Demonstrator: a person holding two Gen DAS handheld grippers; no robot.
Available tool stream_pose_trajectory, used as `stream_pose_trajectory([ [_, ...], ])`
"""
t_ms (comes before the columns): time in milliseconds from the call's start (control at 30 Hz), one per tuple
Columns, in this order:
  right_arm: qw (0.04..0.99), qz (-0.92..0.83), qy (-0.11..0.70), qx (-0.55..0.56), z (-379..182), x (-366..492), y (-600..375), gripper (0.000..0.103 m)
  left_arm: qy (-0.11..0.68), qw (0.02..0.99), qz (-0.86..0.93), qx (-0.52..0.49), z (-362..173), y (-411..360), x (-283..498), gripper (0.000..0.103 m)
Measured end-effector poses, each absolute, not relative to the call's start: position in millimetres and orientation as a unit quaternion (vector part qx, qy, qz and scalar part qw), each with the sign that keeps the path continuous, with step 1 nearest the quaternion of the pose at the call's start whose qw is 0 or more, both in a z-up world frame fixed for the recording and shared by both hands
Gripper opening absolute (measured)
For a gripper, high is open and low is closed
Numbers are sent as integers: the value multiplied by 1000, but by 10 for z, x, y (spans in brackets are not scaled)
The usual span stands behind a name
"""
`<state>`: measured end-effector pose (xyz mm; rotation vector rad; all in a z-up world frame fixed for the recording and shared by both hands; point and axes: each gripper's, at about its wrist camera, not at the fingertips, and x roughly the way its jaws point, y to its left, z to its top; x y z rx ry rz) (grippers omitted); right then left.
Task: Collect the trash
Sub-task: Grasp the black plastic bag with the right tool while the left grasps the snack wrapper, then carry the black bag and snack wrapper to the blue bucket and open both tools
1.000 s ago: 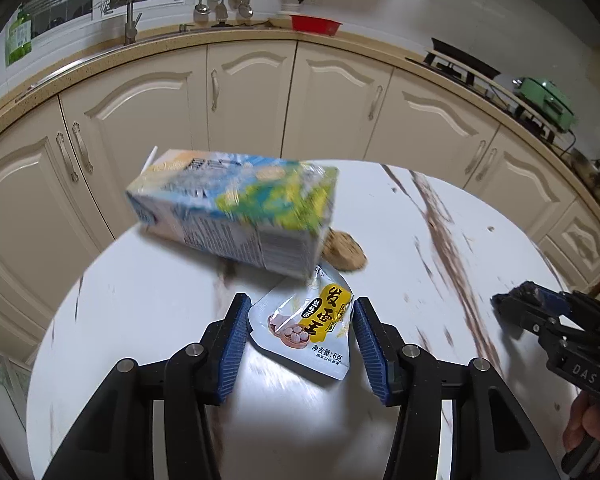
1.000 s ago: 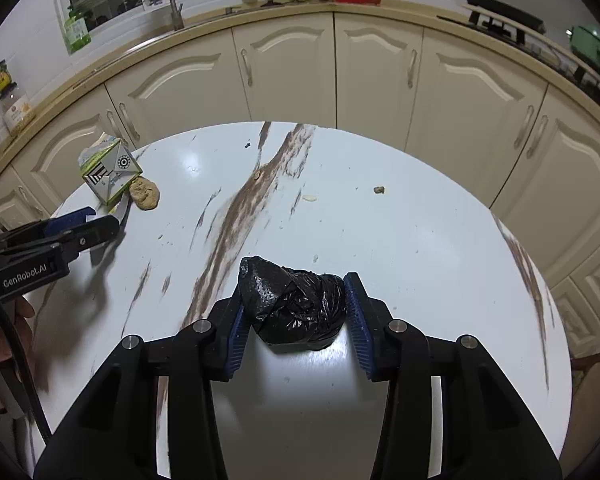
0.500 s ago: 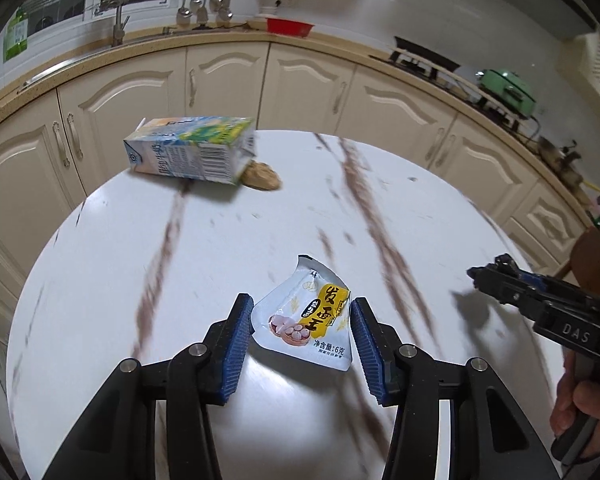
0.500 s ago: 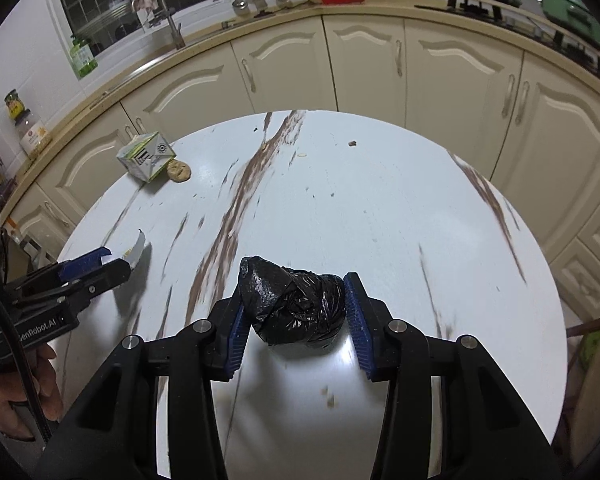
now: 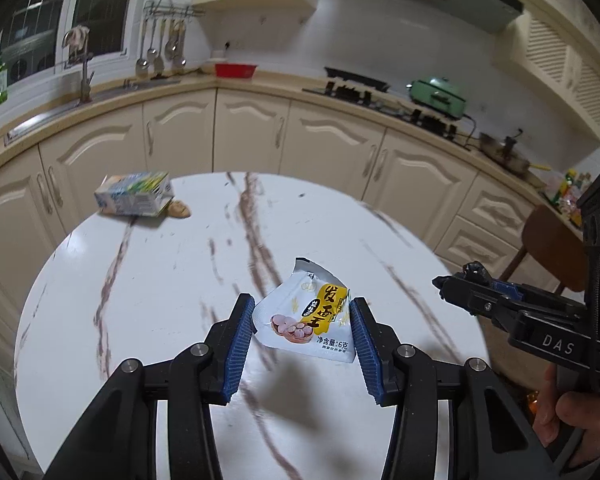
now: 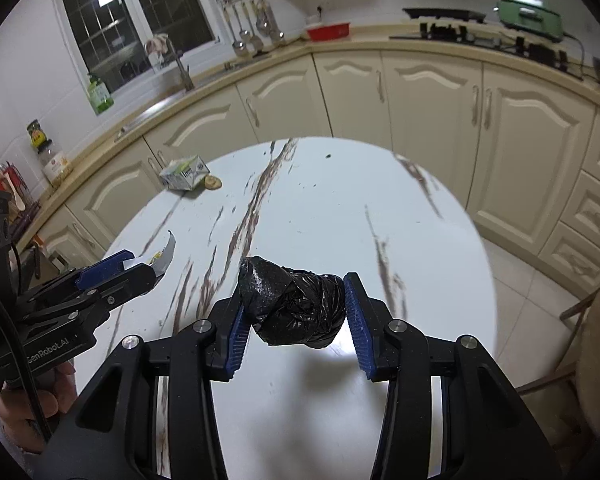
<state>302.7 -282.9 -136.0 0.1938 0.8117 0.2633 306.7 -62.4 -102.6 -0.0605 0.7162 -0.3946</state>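
Observation:
My left gripper [image 5: 302,322] is shut on a white and yellow snack wrapper [image 5: 308,320] and holds it above the round marble table [image 5: 148,280]. My right gripper [image 6: 294,312] is shut on a crumpled black plastic bag [image 6: 294,308], also held above the table [image 6: 320,216]. The left gripper with the wrapper also shows in the right wrist view [image 6: 144,270]. The right gripper also shows in the left wrist view [image 5: 456,284]. A milk carton [image 5: 134,199] lies on its side at the table's far left edge, with a brown food scrap [image 5: 179,209] beside it.
Cream kitchen cabinets [image 5: 252,136] curve round behind the table. A wooden chair [image 5: 548,244] stands at the right of the table. The carton [image 6: 184,173] and scrap [image 6: 212,182] also show in the right wrist view. A cushioned chair [image 6: 596,344] is at the right.
Both grippers have lifted and pulled back from the table with their loads. The carton and scrap now look farther away. The wrapper left the spot under the carton.

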Motion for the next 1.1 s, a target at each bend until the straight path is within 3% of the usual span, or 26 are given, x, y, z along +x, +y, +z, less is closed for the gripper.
stream_pose_trajectory([
  [533,944,23,302,135,-786,1863,-3979,42,271,914,-300,39,-569,-1813,2079,44],
  [1100,877,-118,403,234,-1967,1431,-5330,42,336,833,-426,103,-1304,-3283,2201,44],
])
